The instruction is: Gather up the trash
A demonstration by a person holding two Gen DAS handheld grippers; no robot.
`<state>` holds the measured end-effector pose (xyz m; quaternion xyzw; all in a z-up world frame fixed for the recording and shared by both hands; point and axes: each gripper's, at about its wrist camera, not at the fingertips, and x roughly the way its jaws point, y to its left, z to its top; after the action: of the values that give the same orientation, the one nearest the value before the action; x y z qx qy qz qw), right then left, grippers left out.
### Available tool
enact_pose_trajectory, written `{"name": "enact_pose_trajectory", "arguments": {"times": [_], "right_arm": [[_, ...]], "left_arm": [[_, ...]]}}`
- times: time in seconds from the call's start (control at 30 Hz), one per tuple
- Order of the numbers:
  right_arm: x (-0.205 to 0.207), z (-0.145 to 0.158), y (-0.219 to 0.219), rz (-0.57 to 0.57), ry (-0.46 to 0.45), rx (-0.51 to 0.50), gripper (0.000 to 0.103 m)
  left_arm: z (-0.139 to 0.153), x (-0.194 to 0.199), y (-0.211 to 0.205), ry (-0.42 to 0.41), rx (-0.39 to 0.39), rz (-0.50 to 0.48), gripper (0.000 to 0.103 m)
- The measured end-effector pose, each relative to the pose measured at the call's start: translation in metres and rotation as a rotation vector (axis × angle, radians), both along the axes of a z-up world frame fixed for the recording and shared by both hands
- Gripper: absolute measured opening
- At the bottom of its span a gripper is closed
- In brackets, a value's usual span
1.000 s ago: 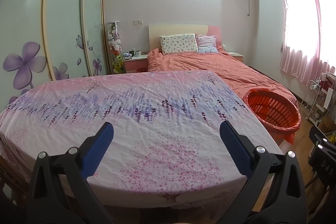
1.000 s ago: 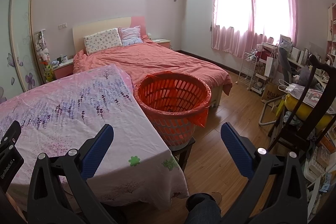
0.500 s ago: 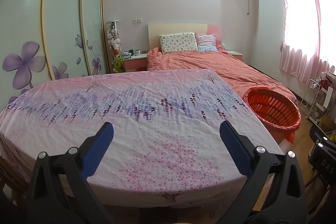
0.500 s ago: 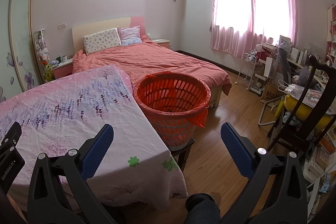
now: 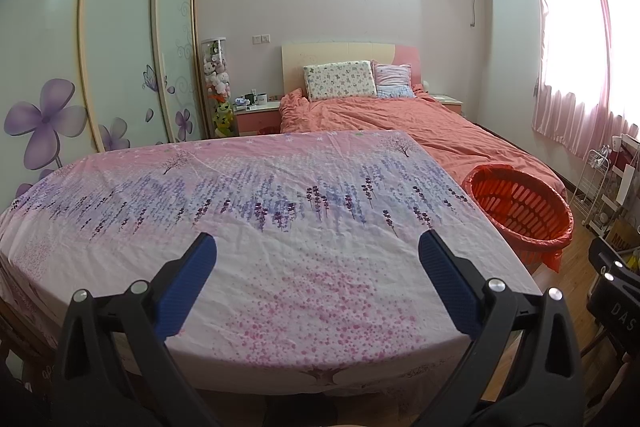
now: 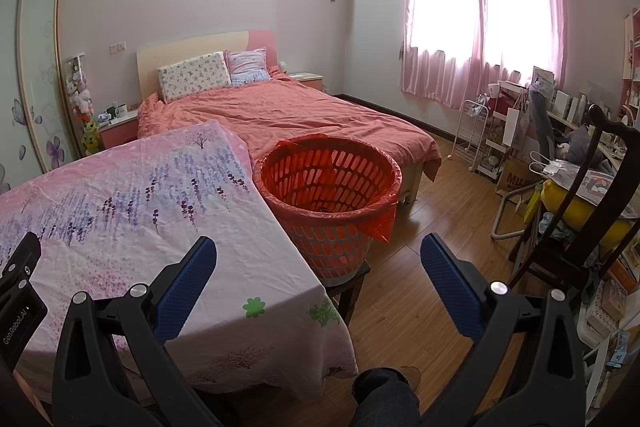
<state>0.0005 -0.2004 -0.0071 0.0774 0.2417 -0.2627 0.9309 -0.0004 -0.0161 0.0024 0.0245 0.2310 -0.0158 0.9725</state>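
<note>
Both the left gripper (image 5: 318, 259) and right gripper (image 6: 319, 259) spread wide, holding nothing, tablecloth (image 5: 280, 227) shows no trash, red-lined basket (image 6: 328, 187) sits just beside table's right edge, so collecting looks finished or unstarted, can't tell.
</note>
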Motion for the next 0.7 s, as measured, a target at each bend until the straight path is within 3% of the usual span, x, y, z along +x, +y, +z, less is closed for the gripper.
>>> {"name": "enact_pose_trajectory", "arguments": {"times": [0.7], "right_arm": [[-0.0007,0.0003,-0.0017,0.000,0.002,0.002,0.101]], "left_arm": [[-0.0012,-0.0001,0.0003,0.003,-0.001,-0.001,0.099]]}}
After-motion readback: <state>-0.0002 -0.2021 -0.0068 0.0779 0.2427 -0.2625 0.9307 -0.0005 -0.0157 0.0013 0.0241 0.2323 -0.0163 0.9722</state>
